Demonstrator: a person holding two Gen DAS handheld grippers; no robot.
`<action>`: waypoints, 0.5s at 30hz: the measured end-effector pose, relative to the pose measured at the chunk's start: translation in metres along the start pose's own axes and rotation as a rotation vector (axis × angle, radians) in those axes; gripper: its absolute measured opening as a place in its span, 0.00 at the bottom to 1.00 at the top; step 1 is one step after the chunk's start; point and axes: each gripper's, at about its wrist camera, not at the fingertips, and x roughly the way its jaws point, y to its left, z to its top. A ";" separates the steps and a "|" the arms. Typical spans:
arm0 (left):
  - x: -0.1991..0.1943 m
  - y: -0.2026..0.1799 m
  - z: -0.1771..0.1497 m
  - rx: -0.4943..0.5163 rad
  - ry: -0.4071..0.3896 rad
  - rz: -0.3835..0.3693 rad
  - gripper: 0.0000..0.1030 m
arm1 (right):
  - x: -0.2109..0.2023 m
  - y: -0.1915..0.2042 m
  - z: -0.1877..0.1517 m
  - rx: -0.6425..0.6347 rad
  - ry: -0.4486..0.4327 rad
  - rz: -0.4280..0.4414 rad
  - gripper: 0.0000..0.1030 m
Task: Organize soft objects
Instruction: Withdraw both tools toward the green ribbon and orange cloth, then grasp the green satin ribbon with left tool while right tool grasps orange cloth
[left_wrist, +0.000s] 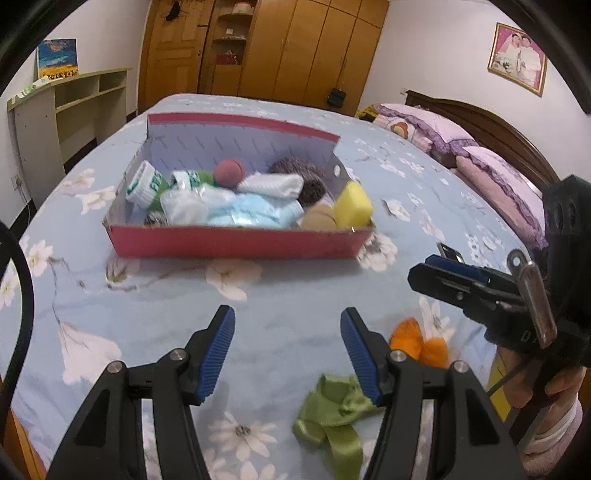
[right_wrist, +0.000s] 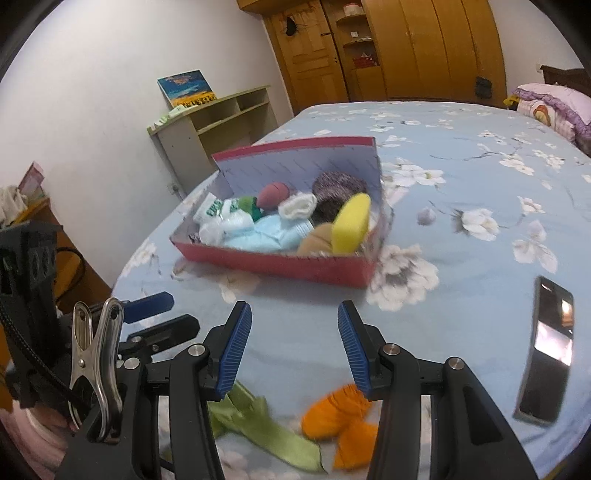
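Observation:
A red cardboard box (left_wrist: 236, 245) (right_wrist: 280, 264) sits on the flowered blue bedsheet. It holds a yellow sponge (left_wrist: 354, 203), a red ball (left_wrist: 229, 171), white socks, a light blue cloth and a dark knitted item. Nearer to me a green ribbon (left_wrist: 332, 417) (right_wrist: 266, 424) and an orange soft piece (left_wrist: 417, 341) (right_wrist: 340, 417) lie on the sheet. My left gripper (left_wrist: 288, 314) (right_wrist: 181, 312) is open above the sheet, just left of the ribbon. My right gripper (right_wrist: 294, 308) (left_wrist: 430, 264) is open too, above the orange piece. Neither holds anything.
A dark phone (right_wrist: 550, 350) lies on the sheet at the right. Purple pillows (left_wrist: 495, 173) line the headboard at the far right. A low shelf unit (right_wrist: 221, 118) and a wooden wardrobe (left_wrist: 295, 48) stand beyond the bed. The bed's near left edge drops off.

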 end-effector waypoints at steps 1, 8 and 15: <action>0.000 -0.002 -0.005 0.001 0.009 -0.004 0.61 | -0.001 -0.001 -0.004 0.001 0.004 -0.002 0.49; 0.002 -0.006 -0.026 -0.006 0.055 -0.020 0.61 | -0.006 -0.009 -0.030 0.018 0.029 -0.044 0.49; 0.006 -0.020 -0.040 0.040 0.093 -0.025 0.61 | -0.008 -0.020 -0.051 0.035 0.033 -0.113 0.49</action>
